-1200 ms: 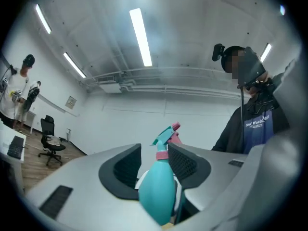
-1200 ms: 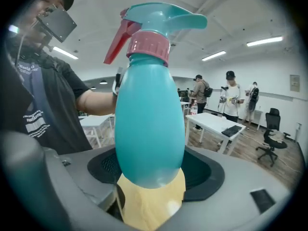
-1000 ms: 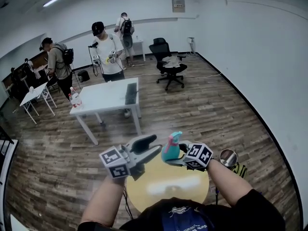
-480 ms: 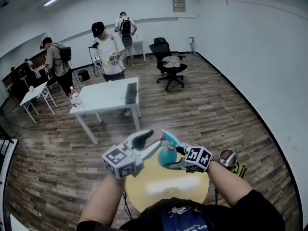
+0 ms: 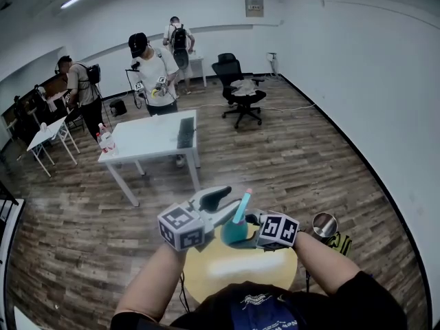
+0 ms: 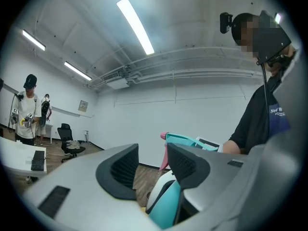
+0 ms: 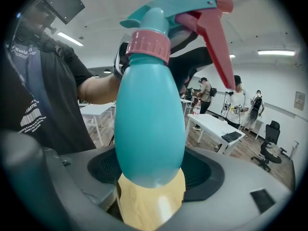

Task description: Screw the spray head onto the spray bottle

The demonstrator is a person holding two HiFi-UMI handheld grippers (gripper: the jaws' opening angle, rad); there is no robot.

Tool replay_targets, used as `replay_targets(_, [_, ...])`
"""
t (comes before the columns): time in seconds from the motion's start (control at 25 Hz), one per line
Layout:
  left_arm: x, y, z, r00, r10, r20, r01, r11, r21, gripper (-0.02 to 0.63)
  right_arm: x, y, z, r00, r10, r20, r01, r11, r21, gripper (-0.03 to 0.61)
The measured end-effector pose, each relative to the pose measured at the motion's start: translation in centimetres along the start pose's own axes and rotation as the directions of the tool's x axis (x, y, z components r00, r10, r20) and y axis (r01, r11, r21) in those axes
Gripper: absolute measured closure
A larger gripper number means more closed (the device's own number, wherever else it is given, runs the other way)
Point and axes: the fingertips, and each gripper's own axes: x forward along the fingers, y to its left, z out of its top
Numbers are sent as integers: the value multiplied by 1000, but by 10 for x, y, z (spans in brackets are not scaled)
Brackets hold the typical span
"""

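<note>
Far off on the left, a person in a white shirt and black cap [image 5: 152,71] stands behind a long white desk [image 5: 148,139] with a dark keyboard [image 5: 187,133] on it.

Closer in, the left claw [image 6: 151,153] points level toward the middle. Its two grey jaws have just been closing a bit, but there is a gap between them and they pinch nothing. Low in that gap you can see the fat teal plastic spray bottle [image 5: 234,234]. The pads do not press on it.

The bottle is up in the air over a round yellow desk [image 5: 206,270]. On its neck sits the teal spray head [image 7: 178,6], with a pink ring and a pink trigger – I cannot tell how tight it is. The left claw's tips are just beside that head.

The right claw [image 7: 151,174] pinches the bottle's round bottom from both sides. To the right of it is a shiny round metal thing [image 5: 325,224].
</note>
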Motion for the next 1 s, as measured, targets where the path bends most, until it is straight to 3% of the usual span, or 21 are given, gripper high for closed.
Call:
replay_targets(0.12, [0,-2,-1,1000,-13,-10,13,1000,-12,430,1,3,1,1000,5,0,-5,1000,-4,199])
replay_targets(0.28, [-24,15,18,998,8,66,0,993,-120,428,1,-4,-5,1000,-17,-14,18,1000,19,199])
replay_targets(0.4, [-34,1,33,996,-73,52,80,985,-151,428,3,-13,-16,998,-43,-56,45,998,41,199])
replay_targets(0.48, [-29,-21,34,989,-144,-38,138,982,-125,426,5,-18,-26,994,-54,-91,59,997,52,199])
replay_targets(0.52, [-25,-28,29,982,-159,-100,149,983,-105,393,7,-19,-29,993,-57,-106,63,997,55,199])
replay_targets(0.64, [-15,-32,7,954,-132,-268,136,991,-4,380,12,-19,-33,990,-52,-129,59,997,53,199])
replay_targets(0.76, [-12,-29,-9,926,-103,-364,152,982,108,416,16,-15,-30,991,-30,-131,37,998,53,199])
replay_targets(0.92, [-15,-32,-16,886,-161,-435,270,942,201,515,17,-9,-33,991,9,-133,-4,999,41,199])
replay_targets(1.0, [-20,-36,-17,860,-208,-467,347,908,236,514,15,-3,-32,992,35,-125,-32,999,27,199])
